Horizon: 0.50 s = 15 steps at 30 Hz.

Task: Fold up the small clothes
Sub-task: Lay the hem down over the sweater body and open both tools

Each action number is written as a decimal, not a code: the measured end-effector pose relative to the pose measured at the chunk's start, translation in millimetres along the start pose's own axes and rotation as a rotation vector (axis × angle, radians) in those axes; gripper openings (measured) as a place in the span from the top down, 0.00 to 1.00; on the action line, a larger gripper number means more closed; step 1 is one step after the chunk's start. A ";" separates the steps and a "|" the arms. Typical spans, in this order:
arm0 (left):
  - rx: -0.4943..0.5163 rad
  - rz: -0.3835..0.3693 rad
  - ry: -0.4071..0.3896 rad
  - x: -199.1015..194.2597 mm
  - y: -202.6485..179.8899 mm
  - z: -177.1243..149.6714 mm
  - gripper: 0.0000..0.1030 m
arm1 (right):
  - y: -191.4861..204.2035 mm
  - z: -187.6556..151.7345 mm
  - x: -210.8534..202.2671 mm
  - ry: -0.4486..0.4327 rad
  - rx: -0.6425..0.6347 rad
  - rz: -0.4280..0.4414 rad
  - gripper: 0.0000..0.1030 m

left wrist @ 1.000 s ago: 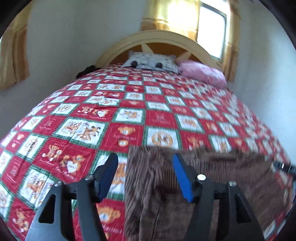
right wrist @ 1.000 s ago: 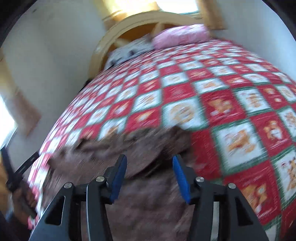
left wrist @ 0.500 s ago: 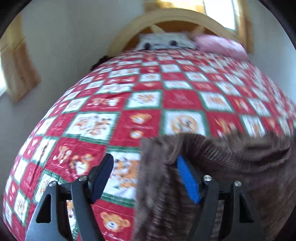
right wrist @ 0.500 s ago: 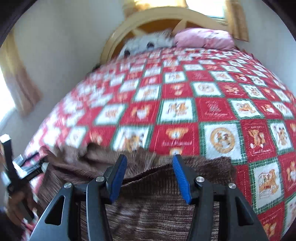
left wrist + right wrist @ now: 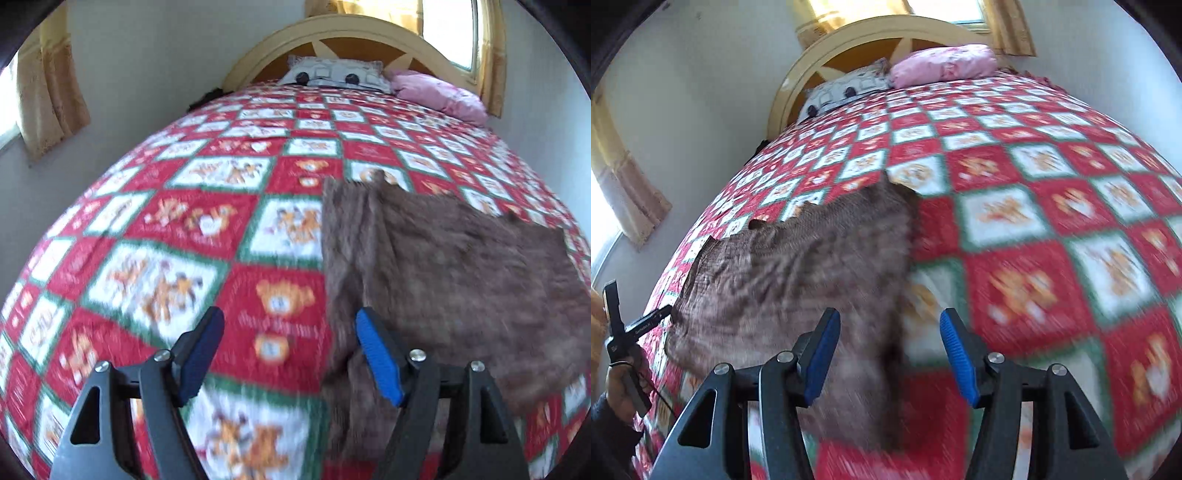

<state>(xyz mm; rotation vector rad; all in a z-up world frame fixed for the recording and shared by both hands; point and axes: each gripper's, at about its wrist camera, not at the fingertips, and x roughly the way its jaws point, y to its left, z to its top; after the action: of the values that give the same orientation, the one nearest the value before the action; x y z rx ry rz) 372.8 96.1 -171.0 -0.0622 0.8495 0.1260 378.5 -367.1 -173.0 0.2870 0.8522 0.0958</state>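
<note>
Left wrist view: the left tongs point(image 5: 290, 354) stand apart and empty, one brown cloth point(image 5: 443, 273) spread flat on the bed point(image 5: 207, 221) just right of them. Right wrist view: the right tongs point(image 5: 886, 356) gape apart over the cloth's right edge, nothing pinched. Two pillows point(image 5: 334, 74) lie at the headboard.

I see a bed point(image 5: 229, 236) under a red-and-white teddy-bear quilt point(image 5: 1052, 229) filling most of my frame; a brown ribbed garment point(image 5: 461, 266) lies flat at lower right, with a grey patterned pillow point(image 5: 332, 74) and a pink pillow point(image 5: 439, 92) at the top
</note>
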 end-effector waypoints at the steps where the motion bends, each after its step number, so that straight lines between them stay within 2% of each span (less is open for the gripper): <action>1: 0.003 -0.016 0.007 -0.8 -0.6 -5.2 0.29 | -5.4 -7.8 -6.6 0.010 0.016 0.007 0.49; 2: 0.002 -0.033 0.015 0.7 -1.2 -6.9 0.31 | -7.2 -12.7 -8.7 0.025 0.020 0.016 0.51; 4: -0.024 -0.086 0.050 5.6 -3.1 -13.9 0.48 | -2.6 -25.7 -12.5 0.045 0.005 0.029 0.53; 6: -0.045 -0.133 0.081 11.1 -5.3 -17.7 0.53 | 3.9 -33.6 -9.5 0.072 -0.012 0.044 0.58; 8: -0.036 -0.129 0.060 8.0 -9.1 -20.3 0.61 | 8.4 -41.7 -5.0 0.096 -0.025 0.037 0.60; 9: -0.023 -0.155 0.060 7.0 -12.0 -21.0 0.81 | 11.9 -43.6 -3.2 0.089 -0.040 0.020 0.60; 10: -0.010 -0.166 0.057 5.2 -13.6 -21.6 0.91 | 15.2 -44.9 -3.4 0.079 -0.055 0.003 0.62; 11: -0.015 -0.168 0.040 1.7 -13.2 -21.8 0.93 | 18.1 -45.5 -4.3 0.072 -0.066 -0.007 0.68; 15: -0.079 -0.219 0.030 -5.3 0.0 -29.0 0.97 | 23.7 -45.2 -5.8 0.062 -0.084 -0.014 0.68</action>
<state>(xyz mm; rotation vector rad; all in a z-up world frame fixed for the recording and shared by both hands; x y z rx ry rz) 347.8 92.7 -186.0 -0.2308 0.8623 -0.0474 341.4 -336.0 -190.1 0.1999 0.9088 0.1273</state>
